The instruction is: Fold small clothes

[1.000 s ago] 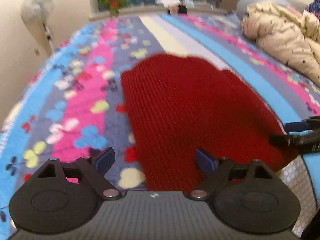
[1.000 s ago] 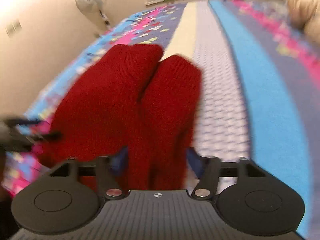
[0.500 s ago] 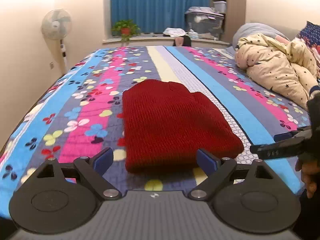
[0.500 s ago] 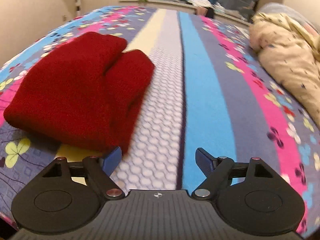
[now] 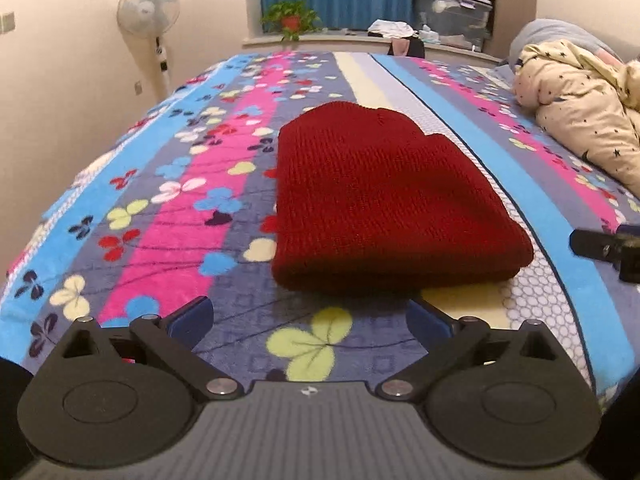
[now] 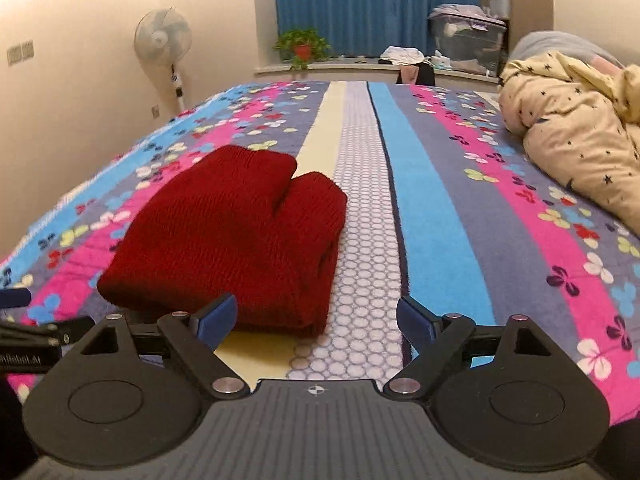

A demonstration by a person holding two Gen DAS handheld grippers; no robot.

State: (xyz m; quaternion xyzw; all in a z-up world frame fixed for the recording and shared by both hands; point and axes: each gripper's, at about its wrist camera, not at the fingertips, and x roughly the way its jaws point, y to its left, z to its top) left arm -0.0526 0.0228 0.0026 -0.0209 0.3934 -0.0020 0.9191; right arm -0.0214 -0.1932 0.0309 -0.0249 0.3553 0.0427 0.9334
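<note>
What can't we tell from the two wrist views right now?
- Red knit garment: its underside and inner layers, hidden by its own top layer in both views.
- Right gripper in the left wrist view: cut off by the right edge, jaws unseen there.
- Bin contents: too small, far back.

From my left gripper (image 5: pixel 308 316), jaws just widened and holding nothing, I see the folded red knit garment (image 5: pixel 384 204) lying flat on the striped bedspread (image 5: pixel 172 216), just beyond my fingertips; the right gripper (image 5: pixel 604 248) hovers beside its right edge.
</note>
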